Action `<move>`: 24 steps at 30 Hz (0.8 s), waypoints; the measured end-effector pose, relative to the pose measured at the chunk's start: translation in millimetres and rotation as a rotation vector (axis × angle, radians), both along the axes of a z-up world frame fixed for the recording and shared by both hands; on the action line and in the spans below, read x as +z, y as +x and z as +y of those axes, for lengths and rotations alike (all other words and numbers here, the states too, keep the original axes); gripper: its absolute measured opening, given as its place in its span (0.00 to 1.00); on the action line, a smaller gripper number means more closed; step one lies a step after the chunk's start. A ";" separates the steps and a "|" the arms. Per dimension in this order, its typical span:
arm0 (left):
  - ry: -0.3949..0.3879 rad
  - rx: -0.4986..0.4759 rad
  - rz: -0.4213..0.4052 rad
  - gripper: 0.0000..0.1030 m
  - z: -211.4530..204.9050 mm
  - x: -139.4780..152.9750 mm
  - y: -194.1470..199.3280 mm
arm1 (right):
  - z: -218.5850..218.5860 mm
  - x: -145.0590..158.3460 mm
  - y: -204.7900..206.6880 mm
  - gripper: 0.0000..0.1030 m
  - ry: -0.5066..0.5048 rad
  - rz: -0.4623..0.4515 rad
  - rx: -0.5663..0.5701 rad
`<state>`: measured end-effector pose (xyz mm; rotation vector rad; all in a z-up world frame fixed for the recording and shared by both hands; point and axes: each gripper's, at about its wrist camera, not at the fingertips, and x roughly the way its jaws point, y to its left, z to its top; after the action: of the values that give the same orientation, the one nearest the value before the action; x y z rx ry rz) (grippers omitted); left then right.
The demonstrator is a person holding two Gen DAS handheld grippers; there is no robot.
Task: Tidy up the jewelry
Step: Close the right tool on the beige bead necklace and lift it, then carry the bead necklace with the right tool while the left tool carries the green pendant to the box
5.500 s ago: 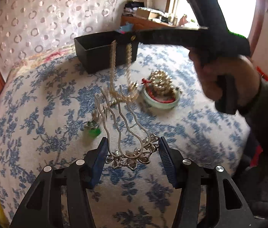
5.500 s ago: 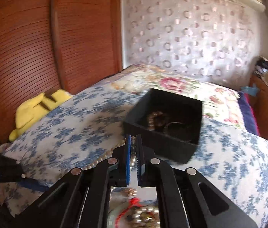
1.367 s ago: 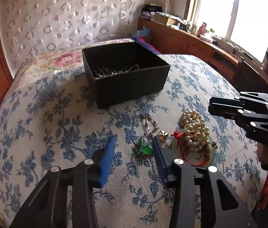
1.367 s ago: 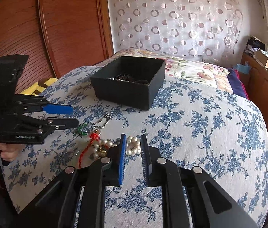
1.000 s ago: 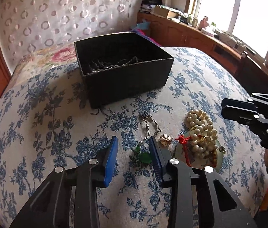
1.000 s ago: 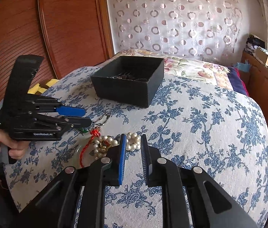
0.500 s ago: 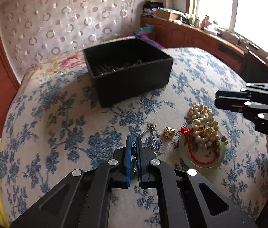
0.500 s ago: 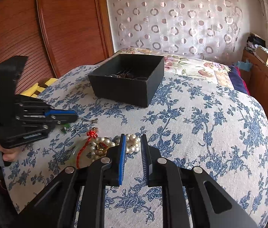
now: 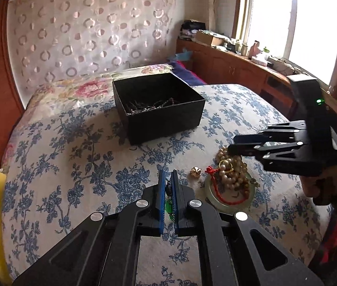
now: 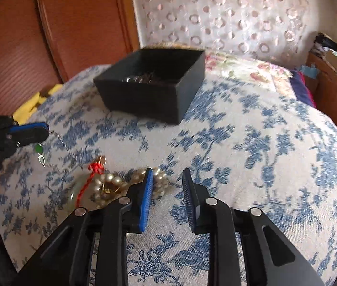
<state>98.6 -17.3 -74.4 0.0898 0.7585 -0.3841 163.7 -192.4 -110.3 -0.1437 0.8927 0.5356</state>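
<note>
I'm working in a bedroom of a lived-in home. Under my cameras is a bed [image 9: 49, 166] spread with a blue-flowered cover, and a second cover with pink roses [image 9: 89, 88] lies toward its far edge. Behind the bed I see a wall hanging with ring patterns [image 9: 85, 31] and reddish wooden panels [image 10: 73, 23]. Along the bed's right edge runs a low wooden cabinet [image 9: 230, 66] under a bright window [image 9: 311, 19], its top cluttered with boxes and small bottles.
</note>
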 end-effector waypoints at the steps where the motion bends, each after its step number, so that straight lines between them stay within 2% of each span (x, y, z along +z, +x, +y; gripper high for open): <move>1: -0.001 0.000 0.001 0.04 0.2 -0.2 0.2 | 1.7 0.0 0.7 0.27 -0.010 -0.005 0.008; 4: -0.006 0.001 0.003 0.04 1.6 -1.3 1.2 | 3.7 0.7 3.3 0.26 -0.023 0.007 0.017; 6: -0.011 0.002 0.004 0.04 2.5 -1.2 2.5 | 5.8 0.2 2.1 0.13 -0.018 0.012 0.040; 8: -0.011 0.004 0.003 0.04 3.1 -1.2 1.9 | 10.3 1.6 -0.5 0.08 -0.036 -0.003 0.052; 14: -0.013 0.009 -0.010 0.04 4.8 3.5 1.0 | 7.5 17.7 -10.9 0.08 -0.014 -0.068 0.057; 24: -0.019 0.010 -0.074 0.04 5.8 30.4 0.9 | -1.9 87.1 -29.9 0.08 0.044 -0.243 0.046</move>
<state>99.5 -11.5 -44.0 0.0815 0.6818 -0.3764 133.8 -194.2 -23.2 -0.1851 0.6419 0.5670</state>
